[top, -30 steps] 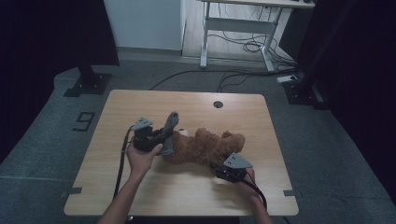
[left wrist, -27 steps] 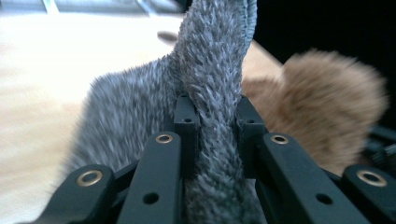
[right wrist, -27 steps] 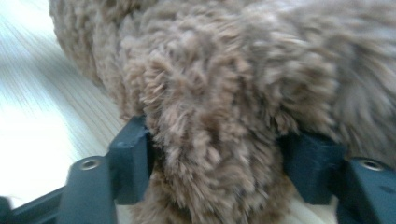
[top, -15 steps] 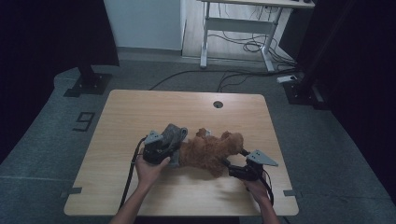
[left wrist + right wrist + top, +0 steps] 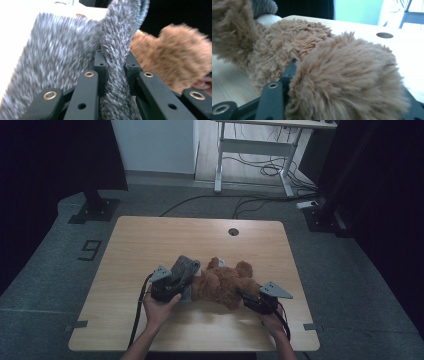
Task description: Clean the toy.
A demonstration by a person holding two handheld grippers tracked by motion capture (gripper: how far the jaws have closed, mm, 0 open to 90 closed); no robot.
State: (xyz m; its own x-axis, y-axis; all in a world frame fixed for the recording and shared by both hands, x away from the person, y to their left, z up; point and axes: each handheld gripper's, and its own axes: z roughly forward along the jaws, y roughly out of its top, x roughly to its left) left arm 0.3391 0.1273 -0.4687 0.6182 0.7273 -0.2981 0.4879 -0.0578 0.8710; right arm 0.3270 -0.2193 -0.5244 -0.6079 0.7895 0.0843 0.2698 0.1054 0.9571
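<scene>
while my left gripper [image 5: 113, 68] is clenched on the grey knitted cloth [image 5: 117, 37], the right gripper [image 5: 347, 105] grasps the teddy bear [image 5: 225, 282]; i fear that soft limb slips out if i pull.

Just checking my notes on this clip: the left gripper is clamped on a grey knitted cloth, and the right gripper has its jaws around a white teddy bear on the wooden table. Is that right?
Not quite. The teddy bear is brown, not white, as the right gripper view shows. The rest holds: the left gripper is clamped on the grey knitted cloth, and the right gripper has its jaws around the bear on the wooden table.
</scene>
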